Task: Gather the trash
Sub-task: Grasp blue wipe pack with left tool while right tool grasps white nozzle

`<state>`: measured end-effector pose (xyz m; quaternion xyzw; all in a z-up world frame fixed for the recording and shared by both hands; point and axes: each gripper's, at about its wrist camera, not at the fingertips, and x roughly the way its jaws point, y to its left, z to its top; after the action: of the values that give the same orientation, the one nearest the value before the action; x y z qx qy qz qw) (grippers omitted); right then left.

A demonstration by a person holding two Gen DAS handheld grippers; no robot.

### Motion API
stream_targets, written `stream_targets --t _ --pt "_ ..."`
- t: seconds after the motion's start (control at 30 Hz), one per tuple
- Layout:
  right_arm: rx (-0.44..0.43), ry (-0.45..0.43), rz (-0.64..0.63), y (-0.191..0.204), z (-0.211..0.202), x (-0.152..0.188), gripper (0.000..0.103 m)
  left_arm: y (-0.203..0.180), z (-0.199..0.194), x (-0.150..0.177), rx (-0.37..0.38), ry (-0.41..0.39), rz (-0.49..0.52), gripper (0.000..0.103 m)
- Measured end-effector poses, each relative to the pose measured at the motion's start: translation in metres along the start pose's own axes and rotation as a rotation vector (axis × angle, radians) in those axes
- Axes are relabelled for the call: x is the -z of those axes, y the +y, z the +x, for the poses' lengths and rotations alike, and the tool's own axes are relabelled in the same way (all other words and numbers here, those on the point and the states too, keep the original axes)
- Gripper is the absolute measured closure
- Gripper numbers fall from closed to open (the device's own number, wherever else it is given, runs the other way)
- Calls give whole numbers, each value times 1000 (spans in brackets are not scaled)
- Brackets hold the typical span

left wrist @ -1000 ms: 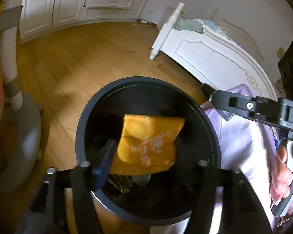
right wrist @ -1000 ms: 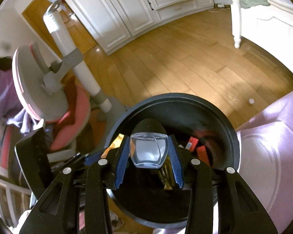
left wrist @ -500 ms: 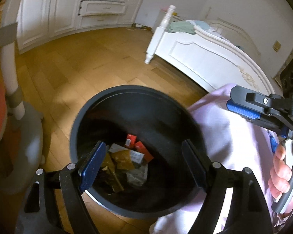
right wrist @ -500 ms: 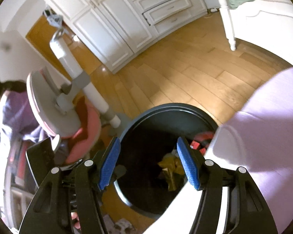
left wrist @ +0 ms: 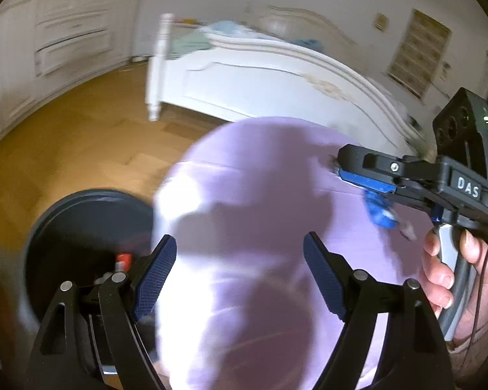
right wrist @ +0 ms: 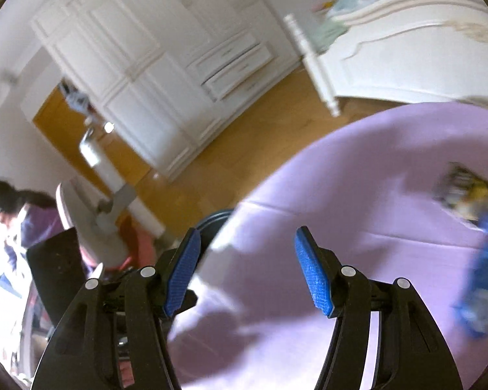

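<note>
Blue wrapper (right wrist: 486, 269) lies on the lilac tabletop (left wrist: 244, 195) beside the black bin (left wrist: 81, 221), both grippers' fingers (left wrist: 154, 274) apart, empty.

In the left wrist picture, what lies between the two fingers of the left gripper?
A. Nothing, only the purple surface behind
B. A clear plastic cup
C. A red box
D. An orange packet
A: the left gripper stands open with no item between its blue pads, only the purple surface behind.
</note>
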<state>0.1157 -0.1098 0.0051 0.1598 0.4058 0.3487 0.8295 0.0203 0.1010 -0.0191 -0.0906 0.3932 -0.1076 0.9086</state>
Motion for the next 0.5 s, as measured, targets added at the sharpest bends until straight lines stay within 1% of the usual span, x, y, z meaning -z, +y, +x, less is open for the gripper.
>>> stream_targets --t 0.17,0.23,0.33,0.43,0.5 --pt "143 -51 -7 -50 -58 16 42 -59 26 -9 74 34 93 23" --pt "199 -65 5 -75 -82 24 42 -75 35 -12 90 43 120 23" --pt "274 -71 4 -101 -106 35 42 -103 54 -16 126 60 166 23" --pt "332 -60 -12 -115 -117 46 42 -129 70 -17 143 81 211 23" --pt "361 -43 -27 -125 -120 52 42 -146 81 -19 157 89 245 15"
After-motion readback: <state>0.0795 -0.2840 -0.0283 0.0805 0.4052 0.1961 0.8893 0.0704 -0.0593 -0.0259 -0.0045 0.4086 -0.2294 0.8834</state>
